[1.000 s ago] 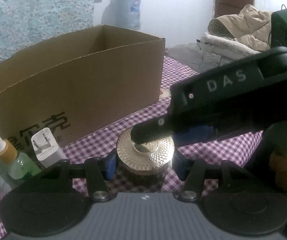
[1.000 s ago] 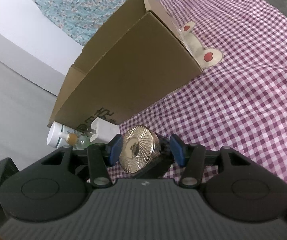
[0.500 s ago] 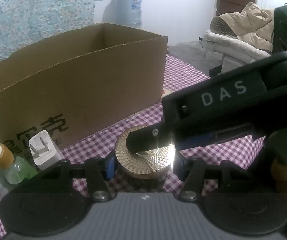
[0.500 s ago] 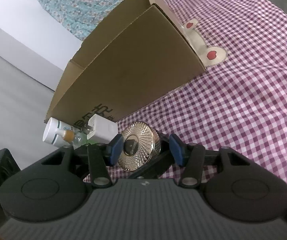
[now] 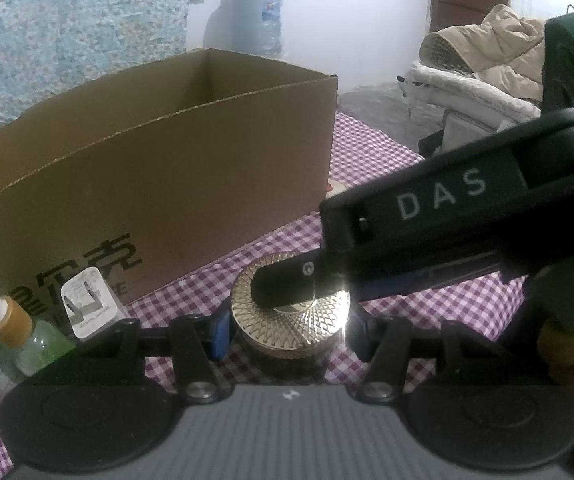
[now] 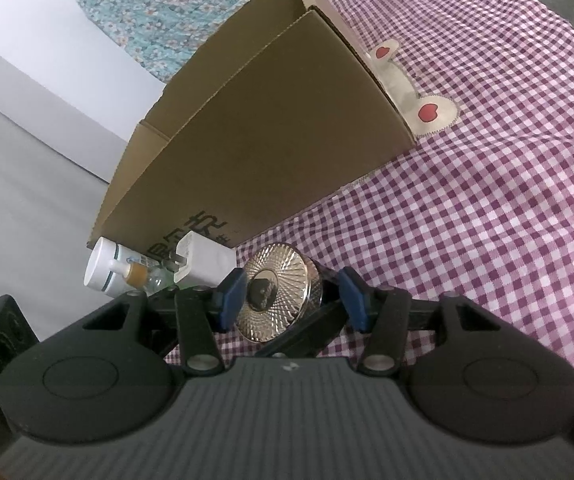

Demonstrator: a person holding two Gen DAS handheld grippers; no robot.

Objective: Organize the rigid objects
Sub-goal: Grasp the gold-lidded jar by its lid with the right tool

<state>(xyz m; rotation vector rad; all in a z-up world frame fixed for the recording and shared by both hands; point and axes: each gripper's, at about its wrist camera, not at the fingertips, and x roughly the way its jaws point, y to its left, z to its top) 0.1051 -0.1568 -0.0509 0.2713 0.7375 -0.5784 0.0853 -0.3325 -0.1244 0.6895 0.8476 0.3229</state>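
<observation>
Squarely between the blue pads of the left gripper (image 5: pixel 290 334): a squat dark glass jar with a gold faceted metal lid (image 5: pixel 319 322), upright on the purple-and-white checked cloth (image 6: pixel 487 200), just in front of the open brown cardboard box (image 5: pixel 167 184). Left gripper clenched on the jar, a pad against each side just under the lid's rim. Right gripper (image 6: pixel 291 300) brought in over the same jar, with one black finger lying across the top of the lid in the left wrist view and a blue pad to either side of it in its own view. One pad at the lid's edge, the other beside the dark body; impossible to tell whether pressing or merely straddling.

Probably heavy for its bulk, being glass under a metal cap, and quite stiff: no give under the pads. Likely slippery on the smooth dark wall and breakable if dropped or knocked against the box. Best taken low on the body, pads opposite each other, not by the lid alone, since a screw cap may turn or lift off. Firm, even pressure; no tilting while lifting over the box wall.

Close by on the left: a white wall charger (image 5: pixel 87 304), a small green dropper bottle with an amber collar (image 5: pixel 11 320) and a white plastic bottle (image 6: pixel 101 268), near enough to be nudged.
</observation>
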